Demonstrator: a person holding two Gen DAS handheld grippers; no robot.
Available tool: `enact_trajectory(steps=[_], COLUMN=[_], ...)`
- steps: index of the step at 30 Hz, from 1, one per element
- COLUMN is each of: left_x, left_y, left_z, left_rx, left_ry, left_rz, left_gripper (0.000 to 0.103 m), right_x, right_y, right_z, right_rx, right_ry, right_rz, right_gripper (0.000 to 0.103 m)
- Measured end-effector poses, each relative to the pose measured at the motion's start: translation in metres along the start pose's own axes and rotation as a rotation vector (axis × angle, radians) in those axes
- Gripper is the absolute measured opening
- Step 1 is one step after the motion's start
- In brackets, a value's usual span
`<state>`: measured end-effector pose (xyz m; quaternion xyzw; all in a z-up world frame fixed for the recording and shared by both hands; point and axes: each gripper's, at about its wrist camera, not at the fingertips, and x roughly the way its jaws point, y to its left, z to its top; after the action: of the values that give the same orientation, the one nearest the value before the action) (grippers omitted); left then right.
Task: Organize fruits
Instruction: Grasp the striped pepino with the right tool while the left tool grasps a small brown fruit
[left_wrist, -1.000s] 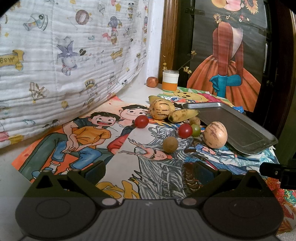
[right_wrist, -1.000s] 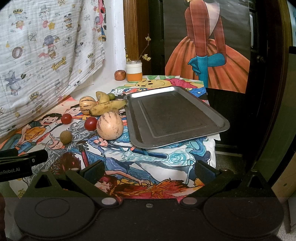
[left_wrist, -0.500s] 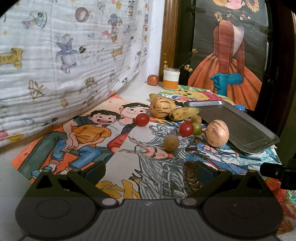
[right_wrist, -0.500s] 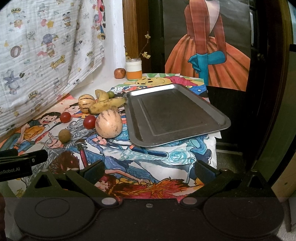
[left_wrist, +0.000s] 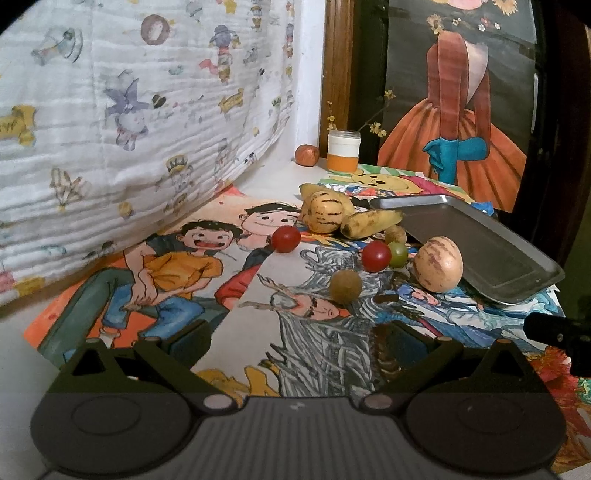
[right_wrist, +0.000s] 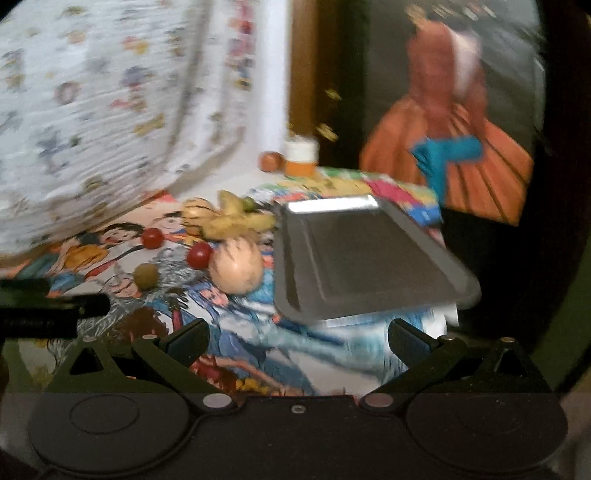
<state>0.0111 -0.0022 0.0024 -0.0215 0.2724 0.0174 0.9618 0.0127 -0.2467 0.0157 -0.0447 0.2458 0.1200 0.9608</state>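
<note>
While my left gripper (left_wrist: 295, 341) hovers low over the cartoon-printed paper table cover (left_wrist: 177, 280), its two dark fingers stand spread wide with nothing between them. My right gripper (right_wrist: 297, 339) is likewise spread apart and empty; its view is smeared by motion blur, so fine detail there is unreliable.

Count of fruit on the cover, left to right in the left wrist view:
- Two small round red tomatoes: the first (left_wrist: 286, 239) lies alone to the left, the second (left_wrist: 376, 256) sits touching a small round green fruit (left_wrist: 398, 254).
- Two striped pale-yellow melons: the rear one (left_wrist: 325, 213) rests against a short yellow banana (left_wrist: 369, 223); the front one (left_wrist: 438, 263) lies just beside the near left edge of the tray.
- A second yellow banana tip (left_wrist: 307, 190) shows behind the rear melon.
- One fuzzy round brownish-green fruit (left_wrist: 345, 286), nearest to my left gripper.
- One small tan round fruit (left_wrist: 395, 233), partly hidden behind the banana.

One rectangular grey metal tray (left_wrist: 495, 254) occupies the right side of the table and carries no fruit. All fruit lies outside it, to its left.

At the far corner stand one white-and-orange cylindrical jar (left_wrist: 343, 155) holding thin flowering twigs, and, just left of it, one reddish round fruit (left_wrist: 307, 155). One patterned white cloth (left_wrist: 122, 110) hangs along the left side.
</note>
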Motion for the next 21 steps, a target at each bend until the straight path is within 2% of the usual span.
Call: enact_trajectory(steps=[7,11,16,18,21], left_x=[0.009,0.017,0.039,0.048,0.058], left_y=[0.004,0.007,0.003,0.001,-0.001], left_z=[0.026,0.044,0.058,0.058,0.052], left_rx=[0.078,0.152,0.236,0.256,0.268], left_ry=[-0.005,-0.017,-0.003,0.016,0.049], left_rz=[-0.028,-0.098,-0.180,-0.199,-0.215], left_gripper=[0.103,0.103,0.103,0.103,0.103], right_x=[-0.003,0.005,0.037,0.050,0.062], right_y=[-0.009,-0.014,-0.009,-0.004,0.004], right_z=[0.036,0.065,0.081,0.077,0.066], right_rx=[-0.252,-0.382,-0.529,-0.575,-0.648], right_ry=[-0.082,-0.103,-0.011,0.024,0.022], right_rz=[0.137,0.217,0.342,0.367,0.373], right_gripper=[0.103,0.103,0.103,0.103,0.102])
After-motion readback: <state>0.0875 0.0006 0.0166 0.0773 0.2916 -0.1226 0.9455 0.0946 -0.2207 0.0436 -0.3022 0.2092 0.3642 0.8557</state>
